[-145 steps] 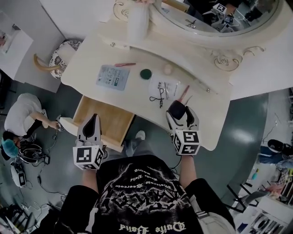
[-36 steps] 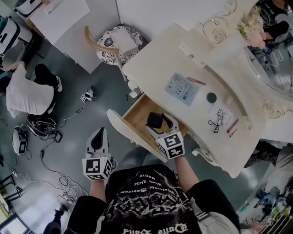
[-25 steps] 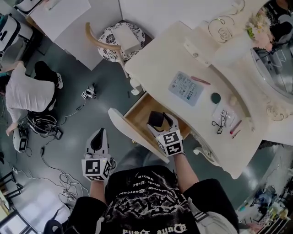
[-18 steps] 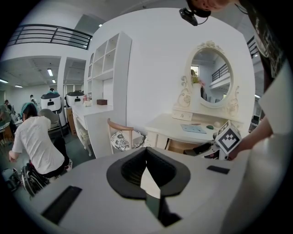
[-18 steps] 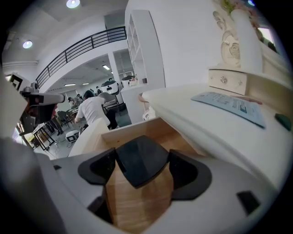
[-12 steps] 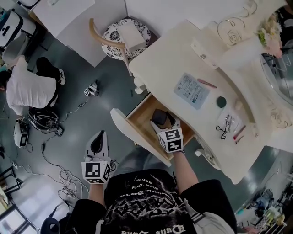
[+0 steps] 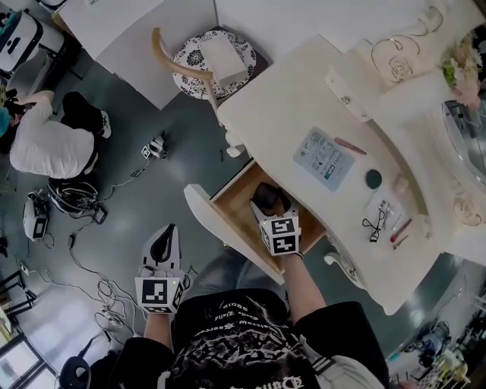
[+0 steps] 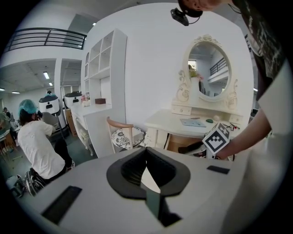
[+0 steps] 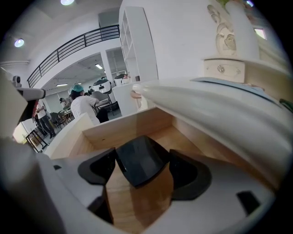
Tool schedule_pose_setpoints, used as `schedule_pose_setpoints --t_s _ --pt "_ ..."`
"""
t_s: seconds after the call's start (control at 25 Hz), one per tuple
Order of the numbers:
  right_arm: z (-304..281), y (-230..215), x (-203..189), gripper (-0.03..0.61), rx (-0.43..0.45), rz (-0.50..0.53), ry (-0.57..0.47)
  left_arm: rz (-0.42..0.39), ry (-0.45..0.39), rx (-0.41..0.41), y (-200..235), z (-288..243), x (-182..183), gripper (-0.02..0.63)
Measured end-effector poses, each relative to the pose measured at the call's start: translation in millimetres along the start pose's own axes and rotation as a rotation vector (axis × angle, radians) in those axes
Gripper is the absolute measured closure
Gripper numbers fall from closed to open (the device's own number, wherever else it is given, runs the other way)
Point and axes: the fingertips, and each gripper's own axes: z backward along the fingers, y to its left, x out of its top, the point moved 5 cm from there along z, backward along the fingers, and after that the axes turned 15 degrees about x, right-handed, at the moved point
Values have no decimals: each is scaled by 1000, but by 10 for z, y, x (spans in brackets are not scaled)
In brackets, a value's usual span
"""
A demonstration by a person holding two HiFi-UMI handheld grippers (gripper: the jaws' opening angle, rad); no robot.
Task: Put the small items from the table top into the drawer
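Observation:
My right gripper [image 7: 269,200] reaches into the open wooden drawer [image 7: 230,207] of the cream dressing table [image 7: 304,91], shut on a black rounded case [image 7: 265,195]. In the right gripper view the black rounded case [image 9: 139,161] sits between both jaws of the right gripper [image 9: 143,171], just above the drawer's floor [image 9: 183,137]. On the table top lie a pale blue card [image 7: 332,158], a pink pen [image 7: 350,146], a green disc [image 7: 373,178], a small cream item [image 7: 400,184] and a clear packet [image 7: 380,219] beside red sticks [image 7: 401,230]. My left gripper [image 7: 164,240] hangs shut and empty over the floor, left of the drawer.
A chair with a patterned seat [image 7: 209,57] stands left of the table. A person in white [image 7: 53,144] crouches on the floor near cables [image 7: 76,201]. The drawer's curved front [image 7: 220,235] juts toward me. A white desk [image 7: 114,23] is at top left.
The view has slid so the table sits further right. My right gripper stays in the drawer with the black case, a little deeper. The left gripper has barely moved.

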Motion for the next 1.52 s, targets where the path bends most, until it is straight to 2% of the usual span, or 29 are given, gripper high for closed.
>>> schedule_pose_setpoints --t_s 1.08,1.52 --pt "-372 -226 -84 207 -77 -12 57 -10 40 -2 48 -5 -107 598" --pt "-396 -235 -73 207 -58 -20 72 -28 48 -20 2 -33 -96 598"
